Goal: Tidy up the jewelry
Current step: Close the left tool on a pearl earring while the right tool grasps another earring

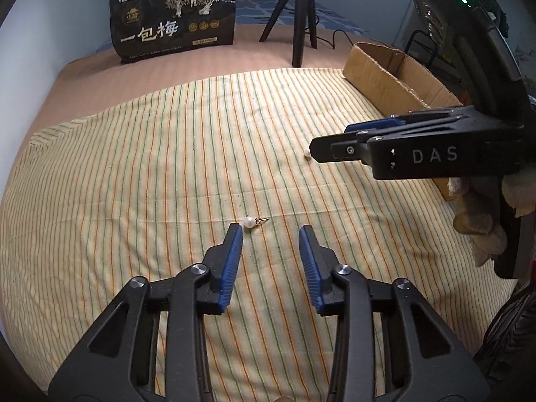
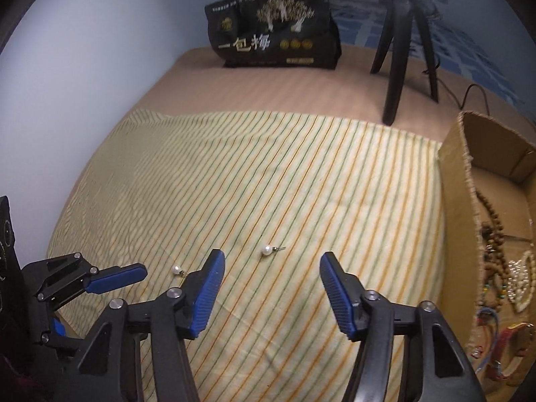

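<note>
Your left gripper (image 1: 270,231) sits closest to the lens, its blue pads parted with nothing between them, angled down at the striped cloth (image 1: 150,184). Just past the tip of its left finger lies a pearl earring (image 1: 249,222), the pearl almost beside the pad and its gold post pointing right; it rests loose on the cloth, outside the jaws.

Your right gripper (image 2: 271,261) is also open, wider than the left, and holds nothing. A second pearl earring (image 2: 268,250) lies on the cloth just ahead of the gap between its pads, post pointing right. From the right wrist view you can see the first earring further left, near the tip of your left gripper. From the left wrist view, the second pearl is mostly hidden behind the tip of your right gripper.

Along the right edge of the cloth stands an open cardboard box (image 2: 455,201). Inside it you can see brown bead strands (image 2: 492,231), a white bead loop (image 2: 522,278) and some red pieces (image 2: 512,331) lower down.

Further back, off the cloth, a black snack bag (image 1: 174,21) with gold tree print stands upright, and a black tripod (image 1: 299,16) stands to its right, with a cable running behind it.
</note>
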Demonstrator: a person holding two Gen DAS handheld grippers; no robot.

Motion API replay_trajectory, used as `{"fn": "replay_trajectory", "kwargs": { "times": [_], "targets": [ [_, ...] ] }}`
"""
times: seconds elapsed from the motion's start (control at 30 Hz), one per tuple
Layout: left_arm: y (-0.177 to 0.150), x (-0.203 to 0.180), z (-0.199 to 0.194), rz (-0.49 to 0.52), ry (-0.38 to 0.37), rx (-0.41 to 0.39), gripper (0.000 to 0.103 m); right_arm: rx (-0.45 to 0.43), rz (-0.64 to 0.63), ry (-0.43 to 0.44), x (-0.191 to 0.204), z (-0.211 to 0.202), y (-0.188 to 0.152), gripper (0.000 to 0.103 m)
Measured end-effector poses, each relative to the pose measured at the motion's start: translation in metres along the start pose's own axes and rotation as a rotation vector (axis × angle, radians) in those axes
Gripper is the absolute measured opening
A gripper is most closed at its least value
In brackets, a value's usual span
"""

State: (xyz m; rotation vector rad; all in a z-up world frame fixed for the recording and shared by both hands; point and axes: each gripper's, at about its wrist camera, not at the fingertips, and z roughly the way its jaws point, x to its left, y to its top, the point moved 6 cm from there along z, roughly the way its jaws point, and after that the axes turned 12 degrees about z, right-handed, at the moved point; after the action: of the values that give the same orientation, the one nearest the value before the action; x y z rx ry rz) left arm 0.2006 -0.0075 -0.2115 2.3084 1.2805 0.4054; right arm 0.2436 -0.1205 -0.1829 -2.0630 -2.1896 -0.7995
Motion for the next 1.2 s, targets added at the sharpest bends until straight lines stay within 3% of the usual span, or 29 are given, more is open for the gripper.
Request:
{"fn": "replay_trajectory", "kwargs": {
  "times": [0.37,0.7,0.97,1.2],
  "targets": [
    [0.002,0.01,0.017,-0.03,0.001,0.023,0.031,0.04,0.072,0.033,-0.007,0.02,0.01,0.046],
    [0.003,0.007,0.025,-0.014,-0.003,0.041,0.021,0.052,0.03,-0.017,0.003,0.032,0.013,0.039],
    [0.004,0.005,0.03,0.002,0.007,0.049,0.013,0.041,-0.023,-0.074,0.007,0.035,0.011,0.018],
    [0.004,0.006,0.031,0.009,0.018,0.048,0.01,0.035,-0.015,-0.063,0.005,0.034,0.011,0.017]
  ]
}}
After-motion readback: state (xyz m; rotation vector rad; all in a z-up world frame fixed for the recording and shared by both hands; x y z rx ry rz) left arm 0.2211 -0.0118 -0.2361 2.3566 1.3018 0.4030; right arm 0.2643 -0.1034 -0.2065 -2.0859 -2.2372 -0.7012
